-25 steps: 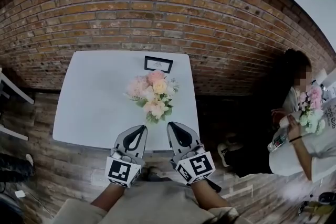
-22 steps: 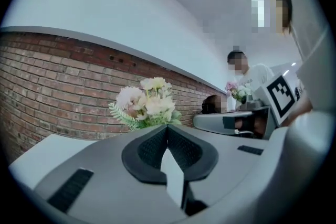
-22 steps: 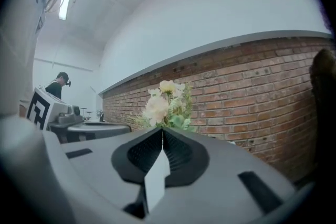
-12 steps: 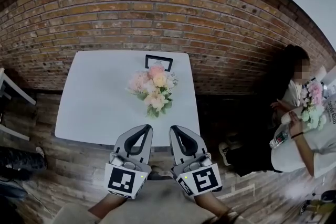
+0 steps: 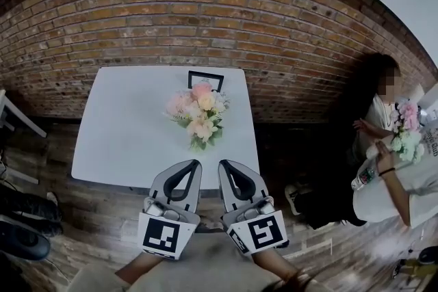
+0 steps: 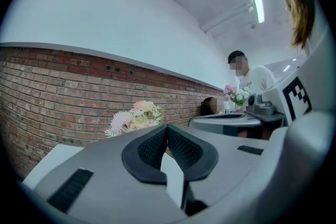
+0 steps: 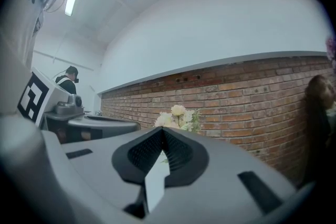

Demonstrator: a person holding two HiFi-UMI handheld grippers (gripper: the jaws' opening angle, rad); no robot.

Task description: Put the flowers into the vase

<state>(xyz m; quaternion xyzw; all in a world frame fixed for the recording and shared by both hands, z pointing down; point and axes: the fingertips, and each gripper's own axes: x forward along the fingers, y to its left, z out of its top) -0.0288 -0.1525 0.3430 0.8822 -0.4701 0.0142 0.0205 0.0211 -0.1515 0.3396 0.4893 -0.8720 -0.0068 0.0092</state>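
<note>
Pink, peach and cream flowers point(image 5: 198, 114) stand bunched upright toward the far side of the white tabletop point(image 5: 123, 140), in front of a dark frame point(image 5: 207, 80). The blooms hide any vase, though the upright bunch suggests one holds them. Left gripper point(image 5: 194, 165) and right gripper point(image 5: 224, 165) have their fingers point(image 6: 181, 150) clenched on nothing. They sit side by side short of the near edge, well apart from the flowers. Task likely done.

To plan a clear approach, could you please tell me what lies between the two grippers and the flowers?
Only bare white table, as the head view shows: nothing stands between the flowers and the left gripper or the right gripper.
</note>
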